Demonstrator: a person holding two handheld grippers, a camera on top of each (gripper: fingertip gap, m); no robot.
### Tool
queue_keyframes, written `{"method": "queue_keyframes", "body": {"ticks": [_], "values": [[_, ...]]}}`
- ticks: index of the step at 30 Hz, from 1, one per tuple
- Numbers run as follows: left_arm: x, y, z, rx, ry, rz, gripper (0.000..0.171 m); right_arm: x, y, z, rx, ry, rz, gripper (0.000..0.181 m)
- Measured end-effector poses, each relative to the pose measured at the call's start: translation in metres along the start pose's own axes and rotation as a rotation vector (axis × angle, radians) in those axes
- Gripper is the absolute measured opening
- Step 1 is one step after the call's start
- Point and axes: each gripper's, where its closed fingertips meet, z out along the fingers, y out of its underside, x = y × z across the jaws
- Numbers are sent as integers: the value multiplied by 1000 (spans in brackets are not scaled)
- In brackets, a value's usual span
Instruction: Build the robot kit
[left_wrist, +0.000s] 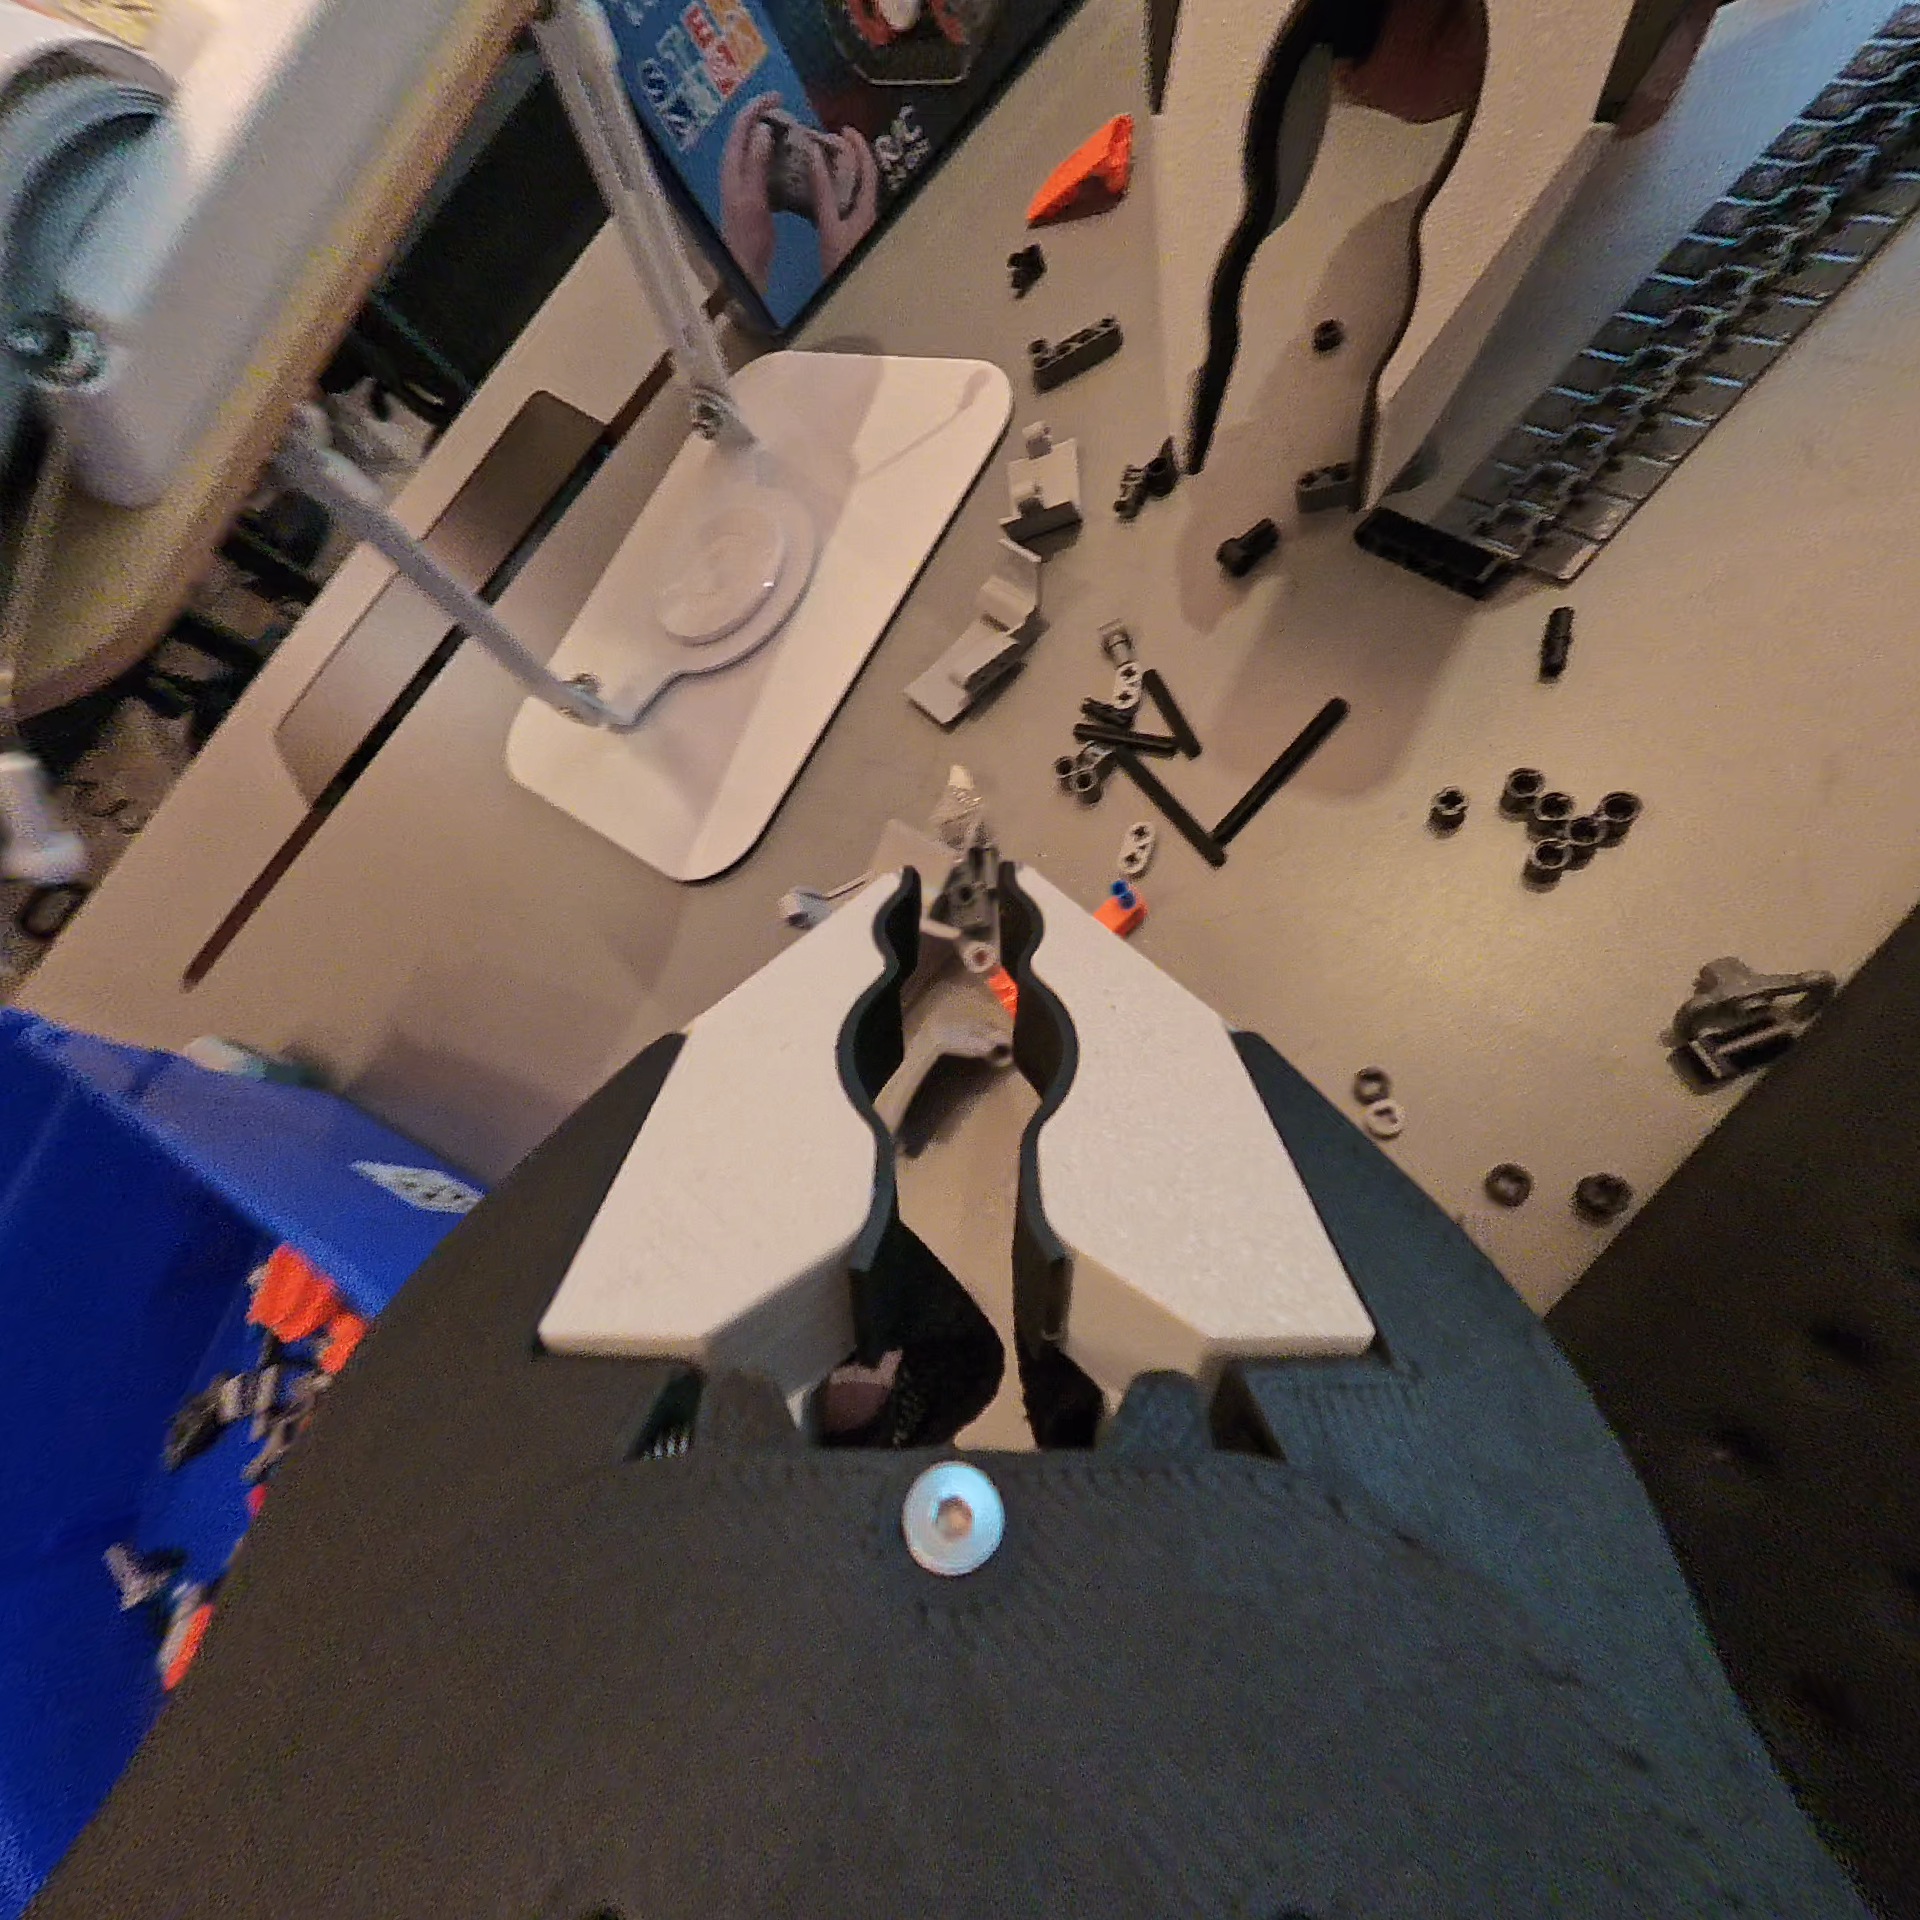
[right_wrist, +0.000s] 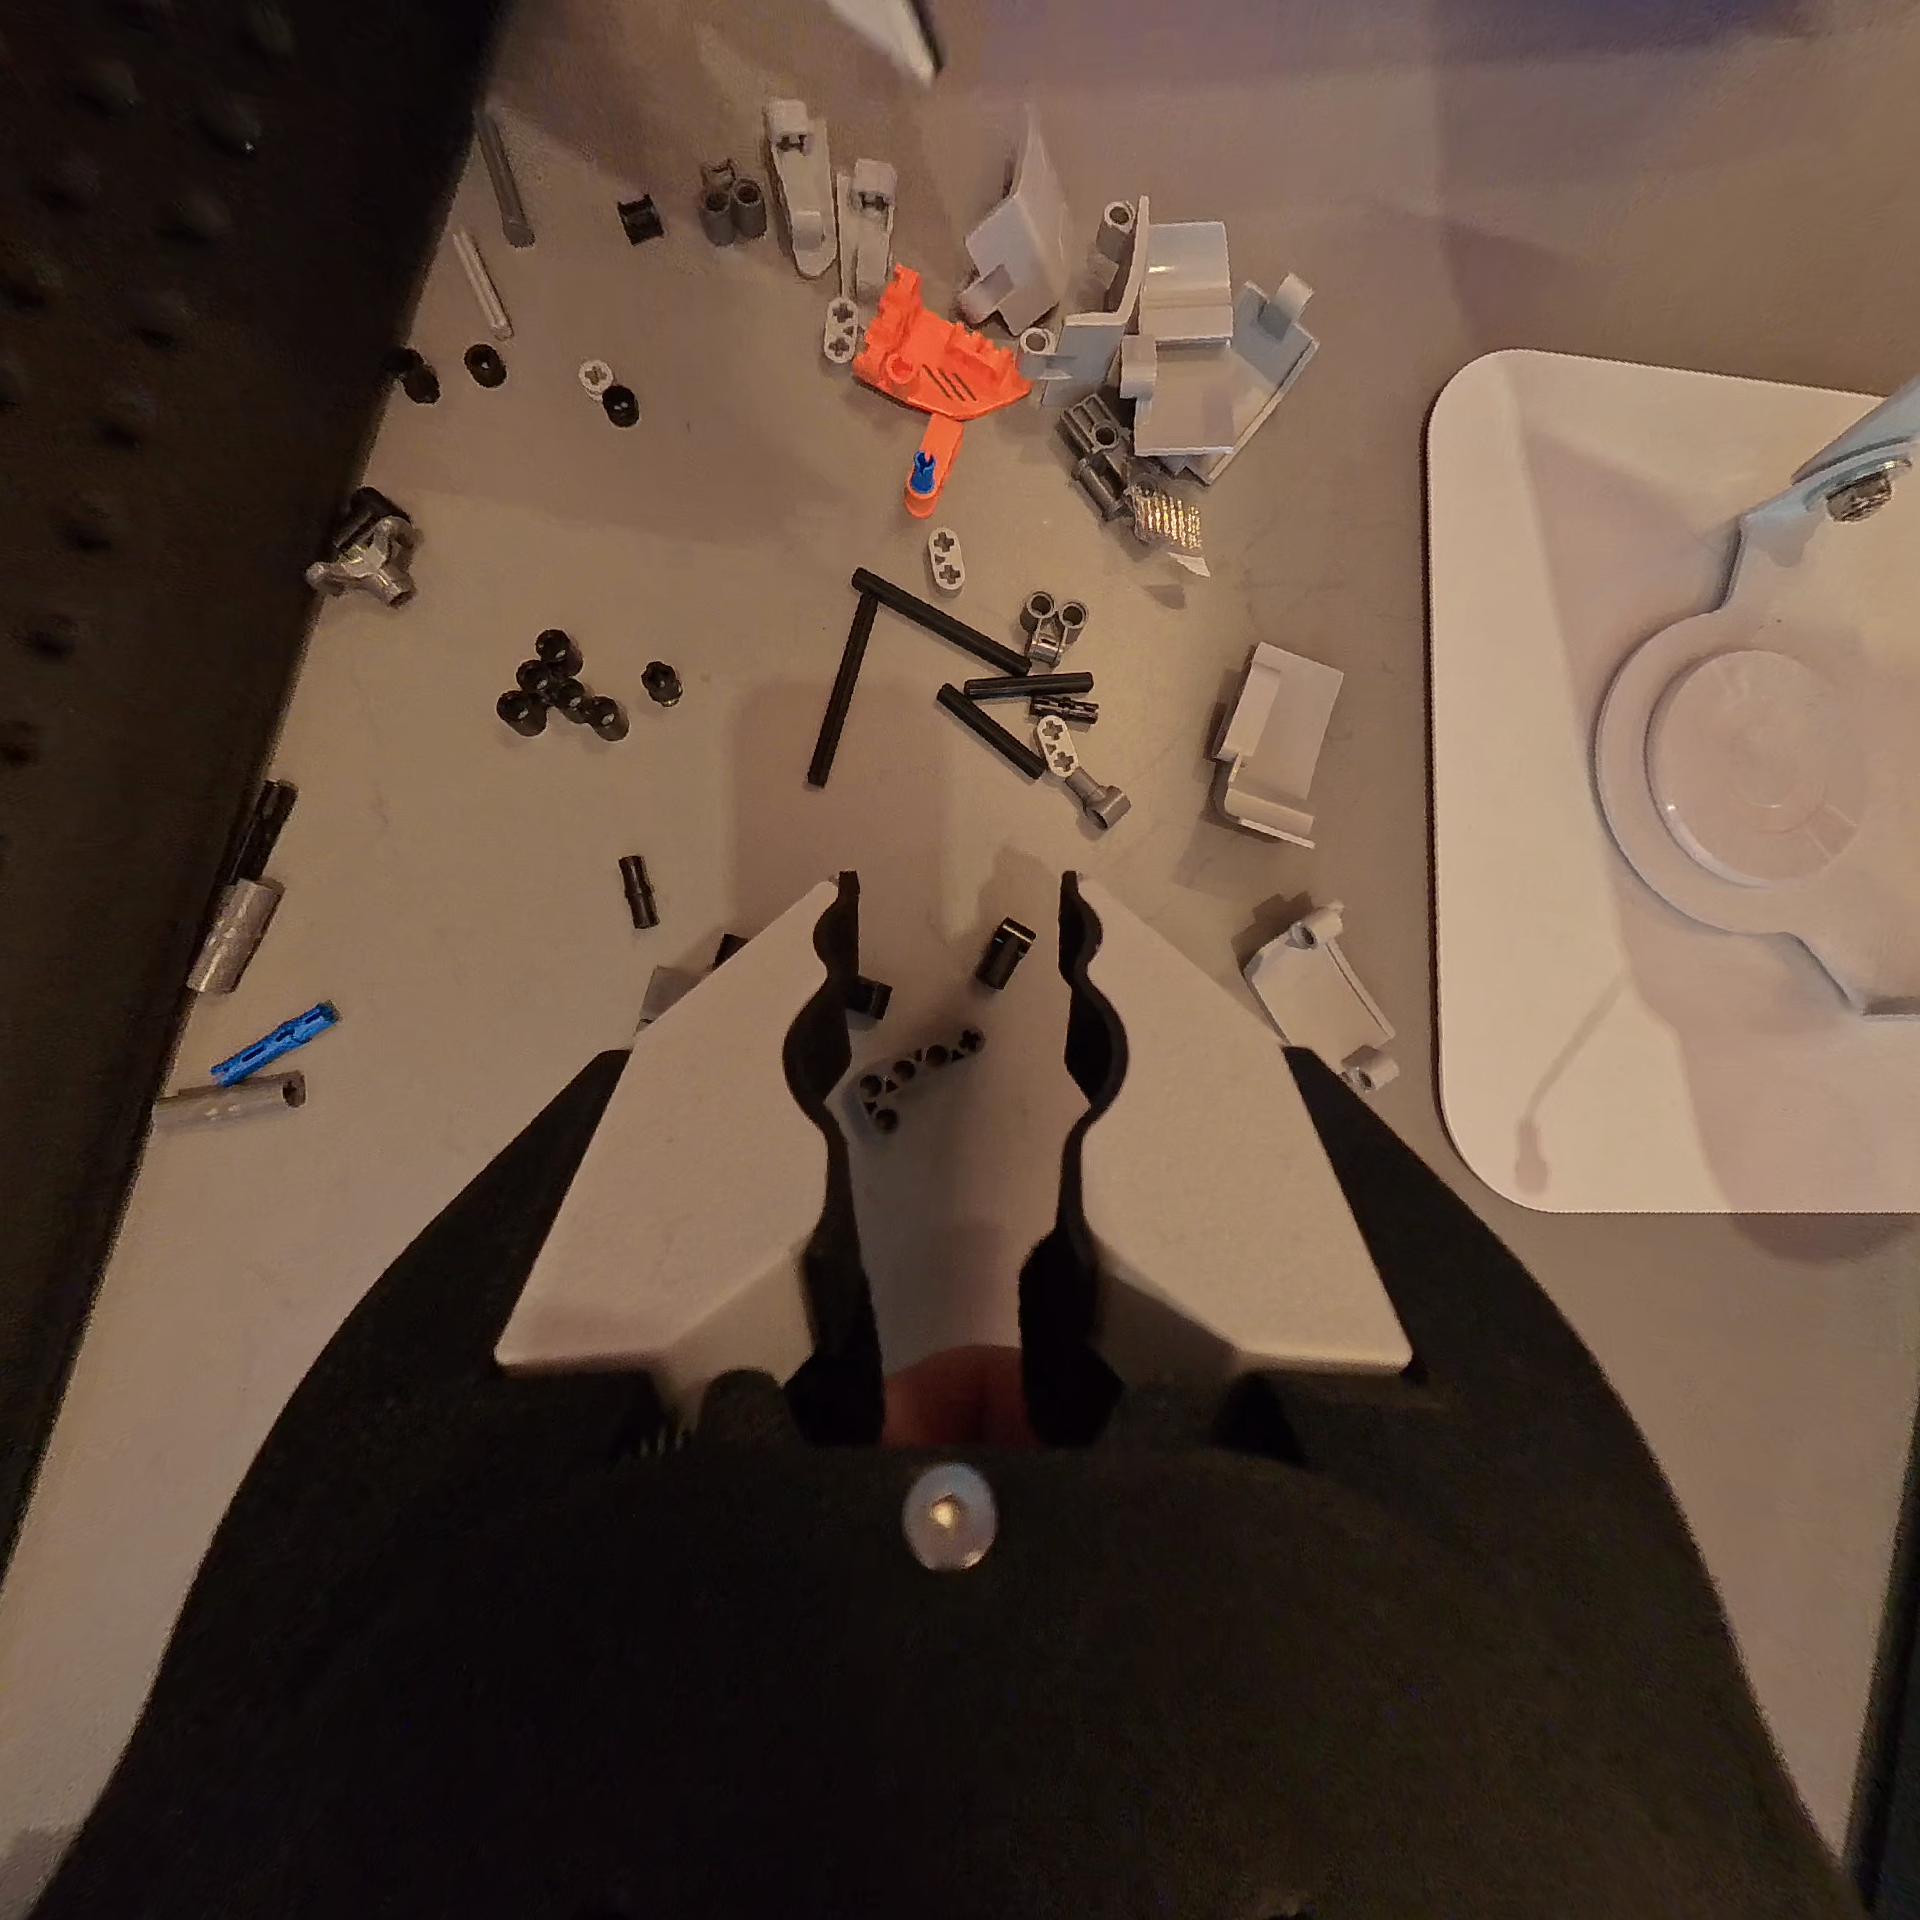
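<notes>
Two grippers over a grey table (right_wrist: 520, 1195) strewn with small plastic building pieces.

My left gripper (left_wrist: 961, 883) has its jaws drawn in on a grey-and-orange plastic sub-assembly (left_wrist: 961, 987), lifted clear of the table near the white lamp base (left_wrist: 883, 499); my right gripper (right_wrist: 956, 883) hangs with jaws apart above a dark grey L-shaped holed beam (right_wrist: 914, 1070) and a short black pin connector (right_wrist: 1005, 948), so either could pass between my fingers. Black axle rods (right_wrist: 847, 675) lie farther off.
</notes>
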Motion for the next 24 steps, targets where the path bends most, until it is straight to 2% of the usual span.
{"method": "queue_keyframes", "body": {"ticks": [3, 7, 15, 19, 24], "values": [[-16, -2, -15, 10, -33, -19, 13, 0, -1, 0, 4, 2, -1, 34], [-11, 5, -12, -29, 4, -20, 15, 0, 0, 0, 2, -3, 1, 33], [31, 5, 20, -78, 159, 45, 19, -2, 10, -5, -44, -31, 24, 35], [60, 4, 20, -85, 288, 78, 20, -11, 14, -11, -60, -78, 4, 34], [68, 10, 21, -116, 314, 113, 21, -23, 12, -11, -70, -119, -27, 33]]}}
